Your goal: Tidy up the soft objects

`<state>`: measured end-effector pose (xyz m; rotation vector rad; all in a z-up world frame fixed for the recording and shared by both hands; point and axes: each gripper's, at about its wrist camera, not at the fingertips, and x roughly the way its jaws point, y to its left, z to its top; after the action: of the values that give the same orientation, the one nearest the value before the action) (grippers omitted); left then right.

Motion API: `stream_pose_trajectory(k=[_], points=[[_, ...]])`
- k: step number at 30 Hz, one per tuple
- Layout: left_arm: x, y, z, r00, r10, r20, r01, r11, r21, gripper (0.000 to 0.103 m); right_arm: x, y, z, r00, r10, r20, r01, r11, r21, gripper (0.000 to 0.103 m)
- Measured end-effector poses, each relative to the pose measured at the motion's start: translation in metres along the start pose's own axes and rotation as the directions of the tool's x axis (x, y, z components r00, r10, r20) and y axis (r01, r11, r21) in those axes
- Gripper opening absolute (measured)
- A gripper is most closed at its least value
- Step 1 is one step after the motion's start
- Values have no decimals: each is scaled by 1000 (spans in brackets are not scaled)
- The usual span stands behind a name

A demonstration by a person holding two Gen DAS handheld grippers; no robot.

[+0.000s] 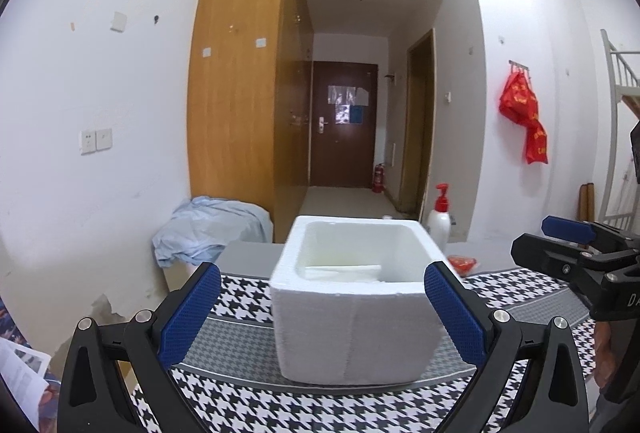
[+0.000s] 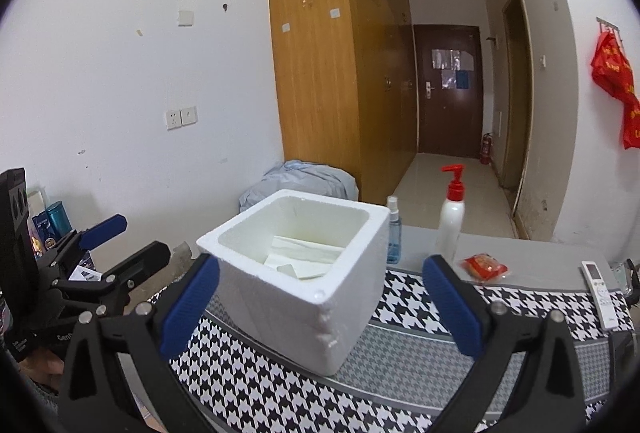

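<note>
Two grippers in my hands, both spread wide with nothing between the pads.

Left gripper (image 1: pixel 322 313): jaws apart, the white foam box (image 1: pixel 352 317) framed between the blue pads but untouched.

Right gripper (image 2: pixel 320 309): jaws at full spread, holding nothing, the same box (image 2: pixel 296 285) ahead of it.

Foam box: upright on the houndstooth cloth (image 2: pixel 400 365), top open. I see folded white soft pieces (image 2: pixel 304 259) lying flat on its floor.

Behind the box, right wrist view: small blue spray bottle (image 2: pixel 393 233) just beside its far corner, white pump bottle (image 2: pixel 451 217) with red top, red packet (image 2: pixel 484 267), white remote (image 2: pixel 599 291) near the table's right edge.

Pale blue cloth bundle (image 1: pixel 208 229) beyond the table, against the wooden wardrobe (image 1: pixel 240 73).
</note>
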<state>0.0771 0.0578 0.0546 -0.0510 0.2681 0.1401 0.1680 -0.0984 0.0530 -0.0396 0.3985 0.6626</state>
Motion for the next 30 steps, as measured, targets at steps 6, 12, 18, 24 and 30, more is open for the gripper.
stream_pose_trajectory(k=[6, 12, 18, 24, 30], points=[[-13, -13, 0, 999, -42, 15, 42, 999, -1, 102, -26, -4, -12, 999, -28, 25, 28, 1000, -9, 103], [-28, -30, -1, 997, -70, 46, 69, 998, 8, 102, -46, -13, -23, 998, -40, 56, 39, 999, 27, 103], [-35, -40, -10, 996, -44, 73, 44, 999, 7, 102, -61, -18, -41, 994, -63, 86, 63, 998, 4, 103], [-40, -39, -26, 993, -78, 84, 81, 996, -25, 102, -73, -18, -60, 991, -88, 105, 87, 996, 16, 103], [-43, -42, -43, 994, -73, 86, 74, 997, -9, 102, -77, -15, -77, 989, -103, 111, 101, 995, 23, 103]])
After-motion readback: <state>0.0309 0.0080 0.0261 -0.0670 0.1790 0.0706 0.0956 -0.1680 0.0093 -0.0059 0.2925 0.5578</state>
